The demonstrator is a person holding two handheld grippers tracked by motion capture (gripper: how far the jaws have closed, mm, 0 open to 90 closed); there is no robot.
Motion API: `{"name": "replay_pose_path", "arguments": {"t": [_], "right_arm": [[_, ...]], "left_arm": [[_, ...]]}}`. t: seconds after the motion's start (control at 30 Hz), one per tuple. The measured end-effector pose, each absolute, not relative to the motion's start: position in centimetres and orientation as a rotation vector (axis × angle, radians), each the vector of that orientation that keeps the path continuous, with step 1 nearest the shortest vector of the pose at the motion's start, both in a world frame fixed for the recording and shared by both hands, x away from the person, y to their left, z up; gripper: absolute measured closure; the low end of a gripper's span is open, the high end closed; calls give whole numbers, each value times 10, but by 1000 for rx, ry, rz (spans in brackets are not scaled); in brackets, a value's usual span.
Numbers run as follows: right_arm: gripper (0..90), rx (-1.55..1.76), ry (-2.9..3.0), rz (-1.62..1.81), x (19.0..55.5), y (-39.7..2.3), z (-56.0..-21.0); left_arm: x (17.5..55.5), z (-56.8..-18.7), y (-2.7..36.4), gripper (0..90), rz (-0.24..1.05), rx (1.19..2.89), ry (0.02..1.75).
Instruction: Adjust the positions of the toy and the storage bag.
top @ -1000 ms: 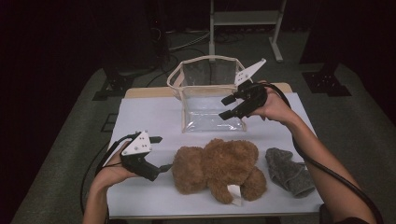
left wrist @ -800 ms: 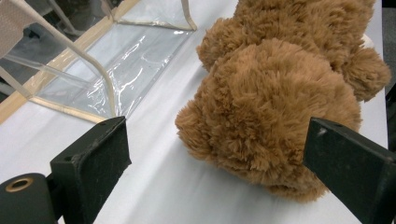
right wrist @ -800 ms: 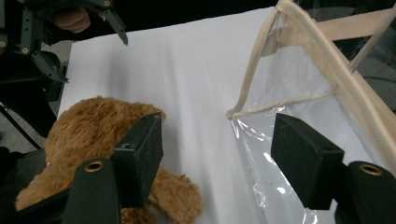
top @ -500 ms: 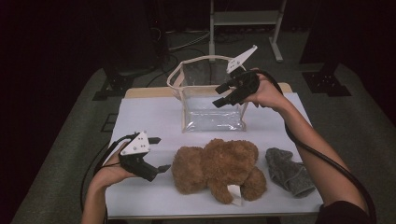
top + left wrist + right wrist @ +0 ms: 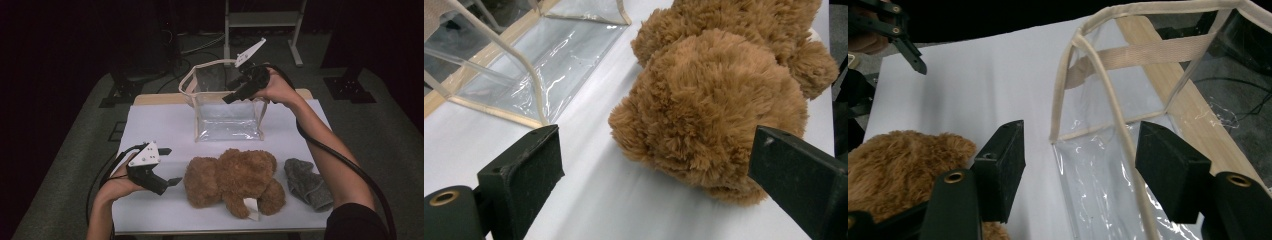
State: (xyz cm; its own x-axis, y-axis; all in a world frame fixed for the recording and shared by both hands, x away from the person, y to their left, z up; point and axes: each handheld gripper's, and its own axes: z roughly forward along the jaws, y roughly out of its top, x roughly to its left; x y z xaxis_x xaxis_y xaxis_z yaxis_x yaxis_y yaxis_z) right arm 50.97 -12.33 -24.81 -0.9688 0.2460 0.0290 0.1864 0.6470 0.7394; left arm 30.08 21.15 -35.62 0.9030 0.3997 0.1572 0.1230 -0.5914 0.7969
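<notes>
From the high view there are two grippers, one plush bear, one clear bag and one grey cloth on a single table. The left gripper (image 5: pixel 169 166) rests low on the white table cover (image 5: pixel 160 125), its jaws spread wide with nothing between them, just beside the head end of the brown plush bear (image 5: pixel 232 180), which lies on its side near the front edge. The right gripper (image 5: pixel 234 95) is held up at the top rim of the clear bag (image 5: pixel 227 120), which stands upright behind the bear toward the far side; its jaws are apart and have just been closing a little, with the bag's rim near them but not pinched. The grey cloth (image 5: pixel 307 182) lies crumpled to the right of the bear, close to it. The cover sits on a pale wooden tabletop (image 5: pixel 160 98); beyond it the room is dark, with grey carpet (image 5: pixel 390 130) and a metal stand (image 5: pixel 262 25) at the back. In the left gripper view the two black jaws stand far apart, the bear (image 5: pixel 719 100) ahead between them and untouched, the bag (image 5: pixel 549 60) to its left. In the right gripper view the jaws straddle the bag's beige-trimmed edge (image 5: pixel 1108 100) without pressing it; the bear (image 5: pixel 898 165) shows at lower left and the left gripper (image 5: pixel 903 40) at upper left.
</notes>
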Motion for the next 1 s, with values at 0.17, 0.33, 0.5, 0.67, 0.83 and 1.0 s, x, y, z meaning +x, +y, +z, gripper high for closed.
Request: {"name": "replay_pose_path", "arguments": {"t": [0.17, 0.33, 0.5, 0.67, 0.83, 1.0], "right_arm": [[373, 391, 2797, 1199, 521, -120, -252], [407, 406, 2803, 1190, 528, -119, -256], [444, 433, 2808, 1171, 534, -122, -260], [566, 441, 2822, 1157, 534, -121, -265], [715, 466, 2848, 1108, 533, -120, -268], [827, 480, 2860, 1087, 530, -120, -270]], "left_arm": [[299, -354, 214, 43, 407, 2181, 373], [299, -353, 217, 43, 413, 2180, 376], [299, -354, 215, 43, 406, 2197, 377], [298, -353, 216, 43, 408, 2195, 375], [297, -353, 217, 43, 410, 2191, 381], [297, -353, 217, 43, 413, 2196, 383]]}}
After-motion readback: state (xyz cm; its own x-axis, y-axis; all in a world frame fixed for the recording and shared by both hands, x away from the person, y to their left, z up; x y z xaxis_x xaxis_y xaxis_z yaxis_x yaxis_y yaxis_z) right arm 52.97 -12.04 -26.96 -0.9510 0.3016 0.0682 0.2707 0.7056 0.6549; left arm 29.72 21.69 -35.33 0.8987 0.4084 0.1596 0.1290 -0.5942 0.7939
